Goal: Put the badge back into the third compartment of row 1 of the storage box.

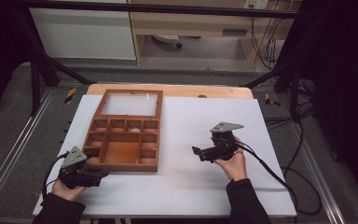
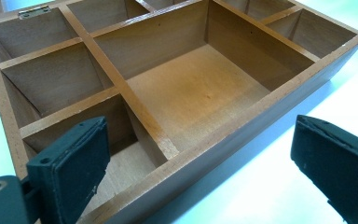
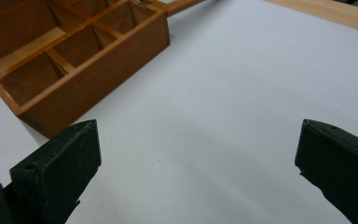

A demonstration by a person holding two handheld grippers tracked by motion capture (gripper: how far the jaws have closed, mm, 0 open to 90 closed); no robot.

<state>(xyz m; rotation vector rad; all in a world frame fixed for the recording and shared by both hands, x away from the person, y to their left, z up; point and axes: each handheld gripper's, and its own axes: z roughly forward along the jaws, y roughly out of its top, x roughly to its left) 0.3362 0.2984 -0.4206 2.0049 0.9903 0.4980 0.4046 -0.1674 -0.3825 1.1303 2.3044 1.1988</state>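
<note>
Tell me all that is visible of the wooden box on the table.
The wooden box is a shallow reddish-brown tray split by thin dividers into one large middle compartment and smaller ones around it, all empty. Its framed lid, with a pale panel, lies open flat behind it, joined by a small metal hinge. It rests on the white sheet. The left gripper is open at its near corner.
</note>
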